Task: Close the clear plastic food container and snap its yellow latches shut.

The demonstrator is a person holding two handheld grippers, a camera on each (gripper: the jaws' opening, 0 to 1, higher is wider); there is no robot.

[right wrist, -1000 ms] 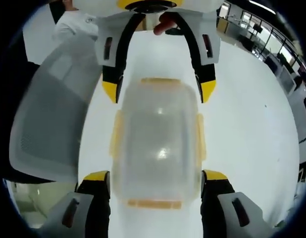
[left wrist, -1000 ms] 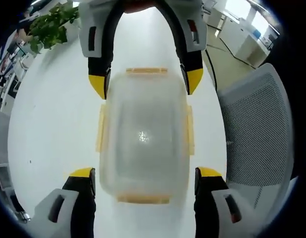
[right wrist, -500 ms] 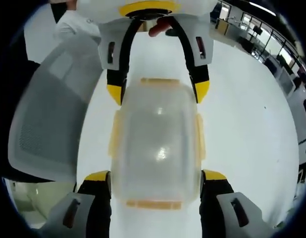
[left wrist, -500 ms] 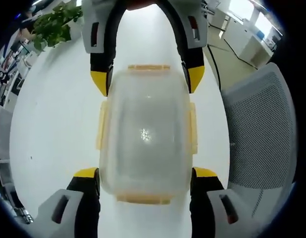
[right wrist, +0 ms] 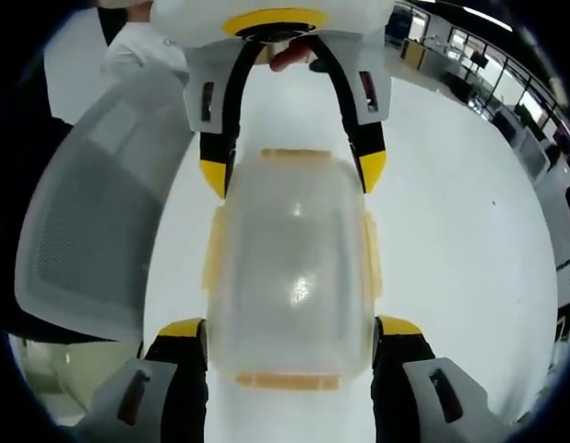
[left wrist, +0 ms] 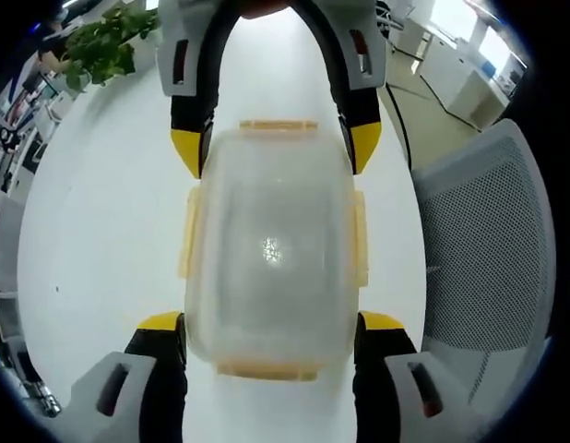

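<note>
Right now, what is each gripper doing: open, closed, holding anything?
Left gripper: open, jaws flanking one end of the container.
Right gripper: open, jaws flanking the opposite end.

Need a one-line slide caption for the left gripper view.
Both grippers' jaws straddle the ends of the lidded clear container on the white table.

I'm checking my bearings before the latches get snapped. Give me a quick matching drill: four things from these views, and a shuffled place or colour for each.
Things:
1. container
2. latches
3. mesh chair
4. plant

Places or colours:
A. yellow, along the rim of the lid
B. green, upper left of the left gripper view
C. clear plastic, between the fingers of both grippers on the white table
D. grey-white, right side of the left gripper view

Pairs: 1-C, 2-A, 3-D, 4-B
</note>
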